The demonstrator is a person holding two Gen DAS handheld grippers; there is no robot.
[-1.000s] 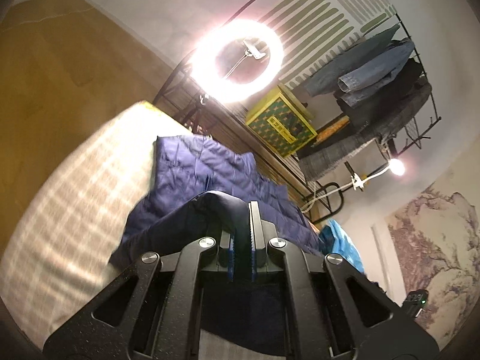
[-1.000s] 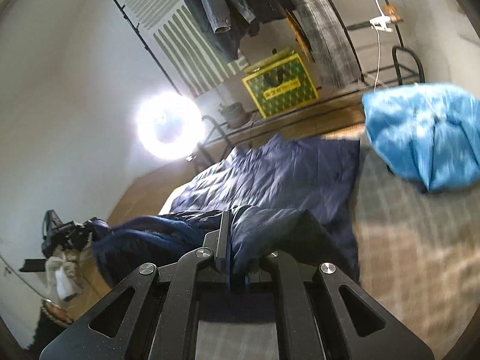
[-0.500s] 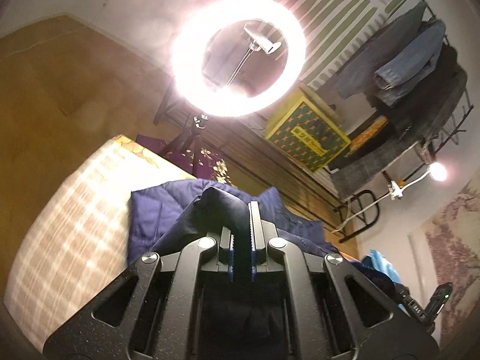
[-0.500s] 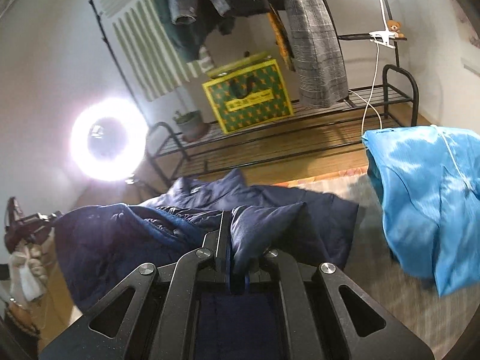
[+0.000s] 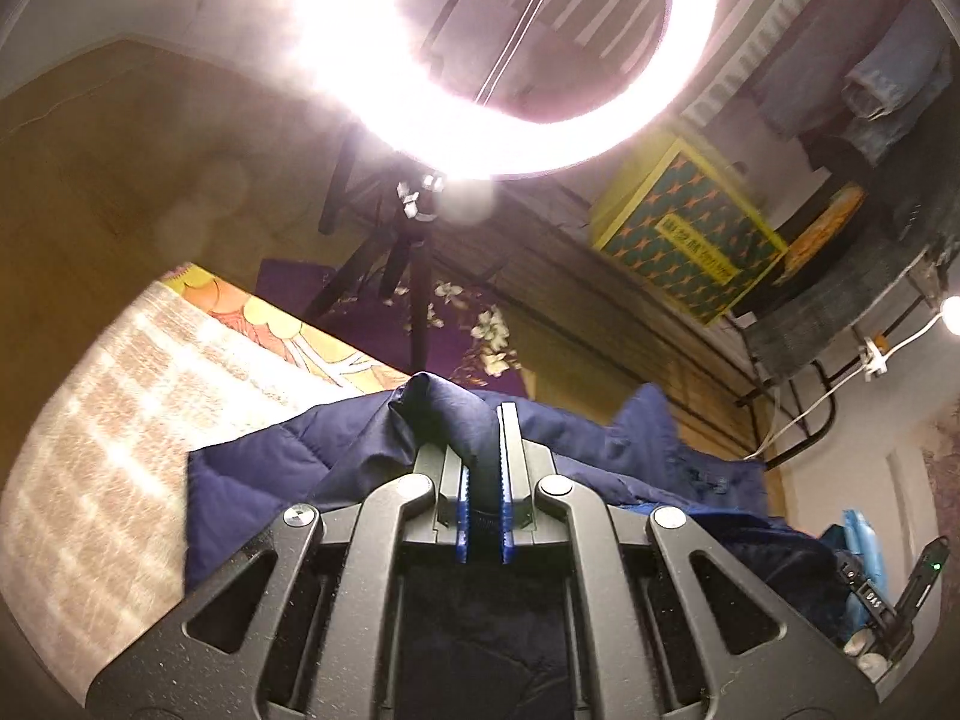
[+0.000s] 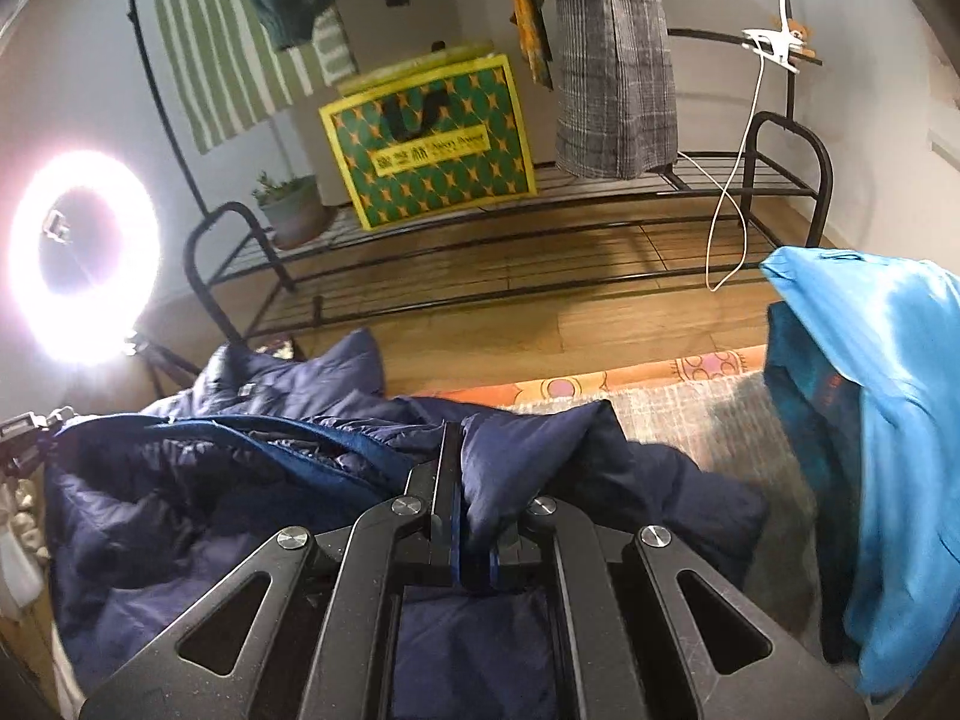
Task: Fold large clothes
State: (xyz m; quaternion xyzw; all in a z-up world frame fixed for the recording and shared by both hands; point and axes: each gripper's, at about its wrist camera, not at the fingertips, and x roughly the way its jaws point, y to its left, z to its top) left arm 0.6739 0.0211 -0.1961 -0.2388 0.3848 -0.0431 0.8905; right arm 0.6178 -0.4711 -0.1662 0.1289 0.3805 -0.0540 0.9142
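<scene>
Fabric fills the near view of both cameras: a navy quilted jacket, pinched by each claw. The left claw is nearly closed, its blue-padded fingers squeezing a thick fold of the jacket that bulges up between them. The right claw is likewise almost shut on a bunched edge of the same jacket, with the cloth spilling over its right finger.

Compared with a second ago, both claws have carried their pinched edges forward over the jacket's body. Much less of the flat jacket now lies ahead of them, and the far edge of the bed and the floor beyond have come close. That suggests the near half is being laid over the far half, so one fold is nearly complete and the release is probably next.

The jacket lies on a checked blanket on the bed. To the right, apart from it, sits a bright blue garment. Beyond the bed are wooden floor, a black rack holding a green and yellow box, hanging clothes, and a glaring ring light.
</scene>
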